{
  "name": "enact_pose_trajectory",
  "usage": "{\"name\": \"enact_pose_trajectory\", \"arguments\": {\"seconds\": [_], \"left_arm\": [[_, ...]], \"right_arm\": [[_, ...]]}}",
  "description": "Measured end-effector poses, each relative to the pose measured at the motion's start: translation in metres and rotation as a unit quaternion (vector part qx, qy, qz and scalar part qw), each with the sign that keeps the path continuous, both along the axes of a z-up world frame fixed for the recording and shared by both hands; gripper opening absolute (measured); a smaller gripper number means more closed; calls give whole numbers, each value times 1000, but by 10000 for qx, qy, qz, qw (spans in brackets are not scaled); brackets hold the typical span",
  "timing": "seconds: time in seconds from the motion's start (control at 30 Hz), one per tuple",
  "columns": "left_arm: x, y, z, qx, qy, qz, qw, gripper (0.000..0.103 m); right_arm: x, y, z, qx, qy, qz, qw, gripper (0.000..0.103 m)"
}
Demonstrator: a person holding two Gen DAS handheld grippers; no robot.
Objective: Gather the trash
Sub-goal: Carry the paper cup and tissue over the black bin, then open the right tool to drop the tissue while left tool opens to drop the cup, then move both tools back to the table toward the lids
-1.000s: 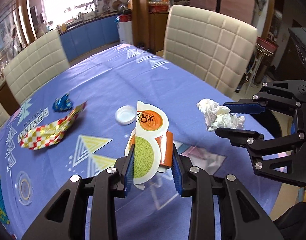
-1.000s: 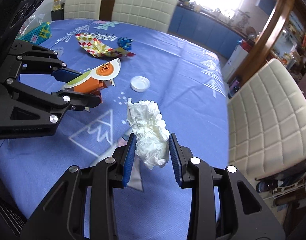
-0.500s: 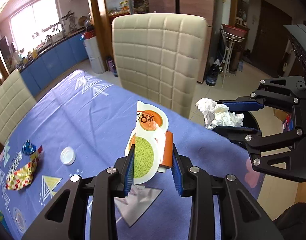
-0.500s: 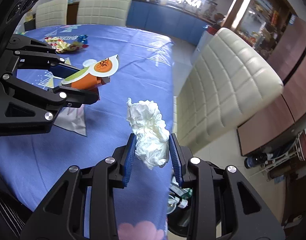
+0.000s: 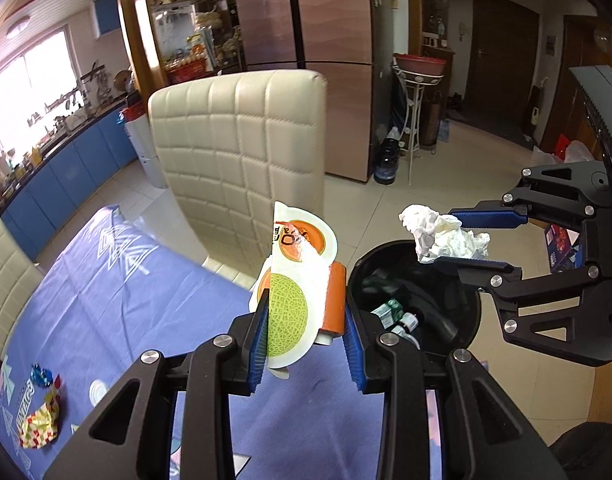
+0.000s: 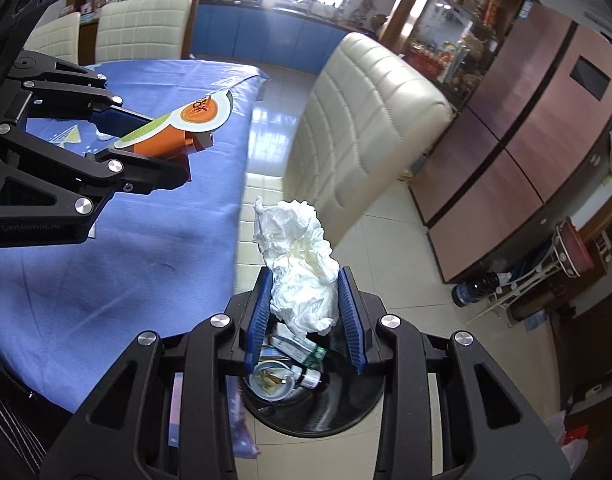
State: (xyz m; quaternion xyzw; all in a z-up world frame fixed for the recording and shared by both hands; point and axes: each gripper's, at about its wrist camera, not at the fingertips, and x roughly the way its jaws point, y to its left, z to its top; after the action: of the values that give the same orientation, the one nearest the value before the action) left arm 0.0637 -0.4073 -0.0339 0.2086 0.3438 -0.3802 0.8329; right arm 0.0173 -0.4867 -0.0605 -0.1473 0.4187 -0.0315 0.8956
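Both grippers have swung away from the middle of the table since a second ago and are now hanging at its edge, over a black trash bin (image 5: pixel 410 280) on the tiled floor.

Far left in the left wrist view, a red-and-yellow wrapper (image 5: pixel 39 426), a small blue wrapper (image 5: pixel 39 374) and a white lid (image 5: pixel 97 392) are lying on the blue tablecloth (image 5: pixel 145 300) (the right wrist view is not showing these wrappers).

In the centre, the left gripper (image 5: pixel 306 320) is clamping a flattened orange carton with a melon-print label (image 5: pixel 301 292) between its blue pads, above the table edge beside the bin.

To the right, the right gripper (image 6: pixel 303 300) is squeezing a crumpled white tissue (image 6: pixel 299 268), directly above the bin's opening.

Only the right wrist view is looking straight down into the bin, showing bottles and a dish already inside. A cream chair (image 6: pixel 362 128) is standing behind.
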Motion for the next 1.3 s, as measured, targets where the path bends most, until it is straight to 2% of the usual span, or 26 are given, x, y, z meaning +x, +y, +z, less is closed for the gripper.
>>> {"name": "enact_pose_trajectory", "arguments": {"seconds": [0.23,0.3,0.33,0.37,0.47,0.5,0.53,1.3], "left_arm": [[-6,-32,4,20,-75,-288,9996,32],[-8,-37,3,22,-67,-355,9993,32],[-8,-39,3,18,-51,-385,9992,32],[-9,-41,3,11,-39,-407,9992,32],[-10,-47,3,23,-26,-459,9989,32],[-10,-49,2,34,-23,-483,9988,32],[-11,-50,2,43,-31,-500,9987,32],[-20,-83,-4,100,62,-1011,9948,32]], "right_arm": [[-2,-23,5,-45,-95,-366,9993,36],[-3,-30,6,-14,-108,-467,9989,41],[-5,-33,7,-17,-185,-529,9984,61],[-8,-35,9,-50,-285,-570,9980,77],[-13,-43,12,-50,-428,-682,9967,82],[-14,-46,12,-75,-447,-747,9962,87],[-15,-48,13,-107,-505,-813,9954,96],[-43,-74,-3,44,-392,-1378,9897,98]]}}
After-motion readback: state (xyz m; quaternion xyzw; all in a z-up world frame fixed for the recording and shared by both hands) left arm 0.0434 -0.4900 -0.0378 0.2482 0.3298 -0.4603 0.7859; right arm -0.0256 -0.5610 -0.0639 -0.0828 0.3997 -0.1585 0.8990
